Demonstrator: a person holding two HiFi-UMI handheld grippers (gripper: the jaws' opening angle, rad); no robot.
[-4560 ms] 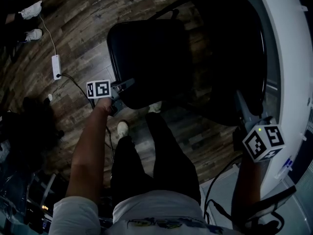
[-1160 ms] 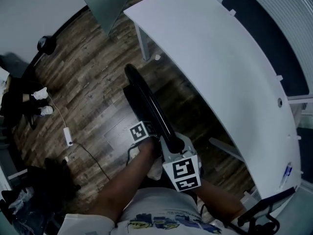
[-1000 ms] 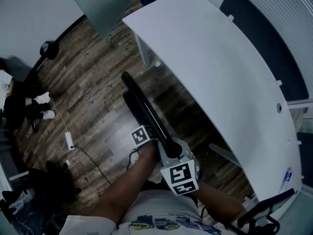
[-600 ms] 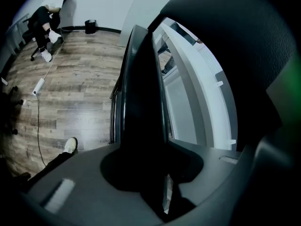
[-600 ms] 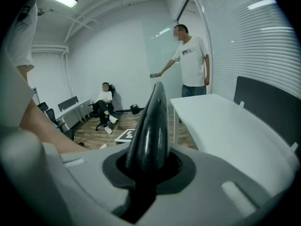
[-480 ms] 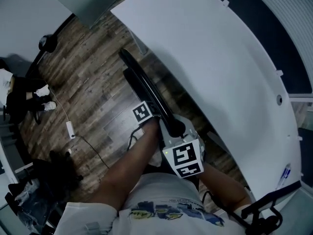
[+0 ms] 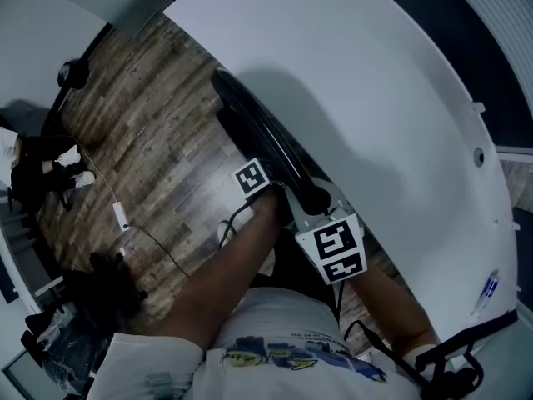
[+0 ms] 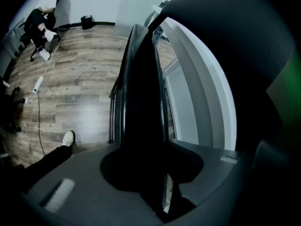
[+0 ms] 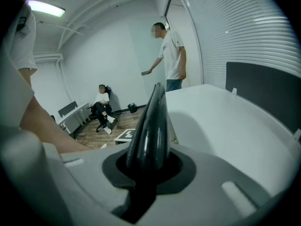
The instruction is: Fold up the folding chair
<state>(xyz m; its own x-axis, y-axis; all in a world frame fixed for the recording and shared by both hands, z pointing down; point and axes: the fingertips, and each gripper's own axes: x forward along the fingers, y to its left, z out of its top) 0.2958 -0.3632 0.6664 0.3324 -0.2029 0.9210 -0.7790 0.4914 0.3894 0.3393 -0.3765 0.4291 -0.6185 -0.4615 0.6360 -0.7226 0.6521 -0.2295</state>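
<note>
The black folding chair (image 7: 262,136) is folded flat and shows edge-on, held upright off the wooden floor beside the white table. My left gripper (image 7: 276,195) is shut on its frame from the left, with its marker cube just beside the chair. My right gripper (image 7: 315,205) is shut on the chair's near end. In the left gripper view the dark folded chair (image 8: 141,98) runs away from between the jaws of that gripper (image 8: 150,173). In the right gripper view the chair's thin glossy edge (image 9: 151,121) rises out of the right gripper (image 9: 148,166).
A large curved white table (image 7: 391,107) lies close on the chair's right. On the floor are a power strip (image 7: 121,217) with a cable and a black bin (image 7: 71,73). A seated person (image 7: 37,161) is far left; another person (image 9: 171,55) stands beyond the table.
The chair, open several seconds ago, is now folded flat. Over the last second both grippers have carried it up and right in the head view, alongside the table.
</note>
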